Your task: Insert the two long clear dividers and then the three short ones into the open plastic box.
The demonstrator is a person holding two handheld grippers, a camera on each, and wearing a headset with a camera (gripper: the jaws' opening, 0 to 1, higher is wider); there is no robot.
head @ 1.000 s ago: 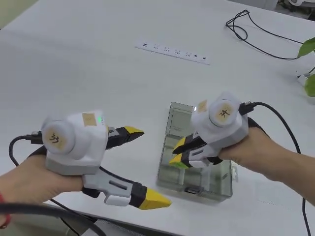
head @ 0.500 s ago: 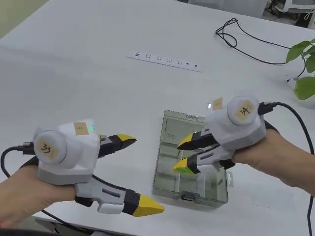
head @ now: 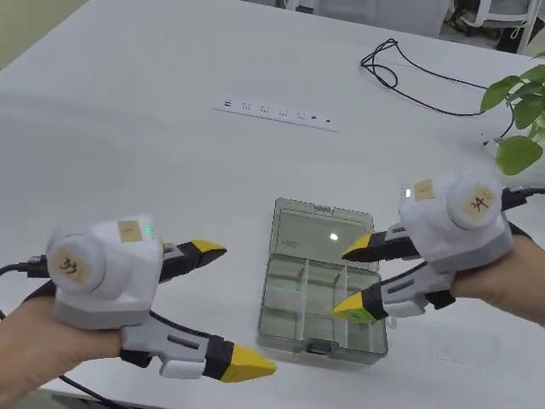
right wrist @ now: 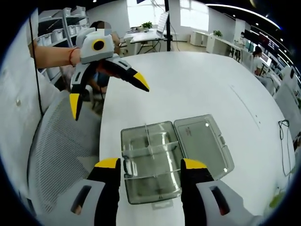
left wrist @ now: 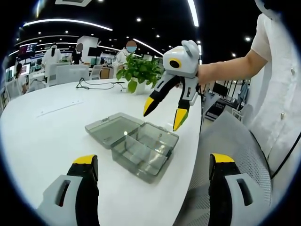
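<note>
The clear plastic box (head: 300,317) lies open near the table's front edge, its lid (head: 324,228) flat behind it. Clear dividers (right wrist: 149,147) stand inside it and split it into compartments. My right gripper (head: 353,279) hovers at the box's right side, open and holding nothing. Its own view looks down on the box (right wrist: 151,181) between its fingertips (right wrist: 108,164). My left gripper (head: 230,307) is held left of the box, apart from it, open and empty. The box (left wrist: 141,147) and the right gripper (left wrist: 164,110) lie ahead in its view.
A white power strip (head: 277,113) lies farther back on the white table (head: 128,128). A black cable (head: 400,72) loops at the back right beside a green plant (head: 515,119). A mesh chair (right wrist: 56,155) stands at the table's near edge.
My right gripper has drawn back from over the box to its right side, and its jaws have spread wider. The left gripper has stayed left of the box, still open.
</note>
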